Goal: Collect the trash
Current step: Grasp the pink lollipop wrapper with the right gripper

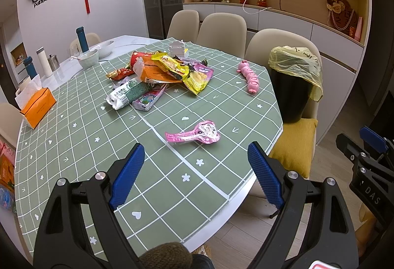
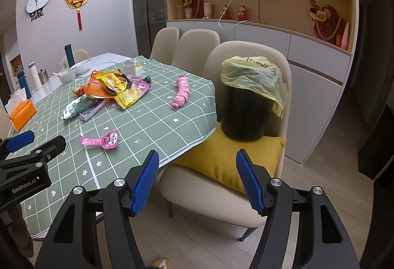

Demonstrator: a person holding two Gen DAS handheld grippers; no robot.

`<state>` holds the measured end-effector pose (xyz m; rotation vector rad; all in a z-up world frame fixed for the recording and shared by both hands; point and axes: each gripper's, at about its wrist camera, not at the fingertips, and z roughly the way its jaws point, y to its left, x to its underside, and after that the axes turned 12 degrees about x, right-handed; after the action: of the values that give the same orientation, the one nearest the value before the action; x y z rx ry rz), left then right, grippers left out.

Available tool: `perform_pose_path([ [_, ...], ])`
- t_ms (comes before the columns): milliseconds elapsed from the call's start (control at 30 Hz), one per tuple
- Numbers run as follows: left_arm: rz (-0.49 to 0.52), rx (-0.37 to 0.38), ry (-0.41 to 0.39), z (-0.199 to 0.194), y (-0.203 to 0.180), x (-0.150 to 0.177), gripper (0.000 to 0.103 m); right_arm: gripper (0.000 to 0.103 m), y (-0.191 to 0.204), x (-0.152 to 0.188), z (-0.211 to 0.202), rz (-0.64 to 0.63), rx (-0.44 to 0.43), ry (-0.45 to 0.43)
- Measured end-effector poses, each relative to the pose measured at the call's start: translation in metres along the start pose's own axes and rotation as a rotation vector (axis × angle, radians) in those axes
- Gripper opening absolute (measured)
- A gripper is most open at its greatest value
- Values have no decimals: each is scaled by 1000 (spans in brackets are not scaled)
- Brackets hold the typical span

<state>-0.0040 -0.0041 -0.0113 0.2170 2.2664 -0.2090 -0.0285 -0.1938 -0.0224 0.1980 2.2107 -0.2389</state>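
A pile of snack wrappers (image 1: 160,74) (image 2: 110,89) lies mid-table on the green checked cloth (image 1: 73,146) (image 2: 157,121). A pink wrapper (image 1: 194,134) (image 2: 102,140) lies alone nearer the front edge. A black trash bin (image 1: 293,96) (image 2: 246,111) with a yellow bag liner (image 1: 298,64) (image 2: 256,77) stands on a yellow cushion on the chair beside the table. My left gripper (image 1: 195,160) is open and empty, above the table just short of the pink wrapper. My right gripper (image 2: 195,168) is open and empty, off the table's edge, before the cushion.
A pink caterpillar toy (image 1: 250,78) (image 2: 181,93) lies near the table's right edge. An orange tissue box (image 1: 37,106), bottles (image 1: 82,39) and bowls (image 1: 88,58) stand at the left and far side. Beige chairs (image 1: 221,27) ring the table. Shelving fills the back wall.
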Motion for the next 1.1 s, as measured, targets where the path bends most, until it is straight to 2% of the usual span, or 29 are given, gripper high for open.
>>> perform_pose_path([
  [233, -16, 10, 6, 13, 10, -10, 82, 62, 5, -2, 12, -16, 0, 19],
  [400, -77, 8, 33, 29, 47, -17, 82, 62, 25, -6, 33, -47, -69, 58],
  [567, -136, -10, 45, 46, 101, -21, 82, 62, 72, -12, 58, -131, -181, 106],
  [700, -171, 3, 51, 55, 142, -24, 82, 62, 114, -16, 81, -199, -320, 157],
  [800, -193, 17, 68, 63, 168, -25, 82, 62, 148, -18, 100, -301, -342, 166],
  [933, -263, -1, 81, 69, 200, -24, 83, 62, 174, -17, 122, -382, -384, 215],
  [1100, -323, -3, 89, 78, 219, -25, 83, 62, 197, -18, 144, -444, -377, 221],
])
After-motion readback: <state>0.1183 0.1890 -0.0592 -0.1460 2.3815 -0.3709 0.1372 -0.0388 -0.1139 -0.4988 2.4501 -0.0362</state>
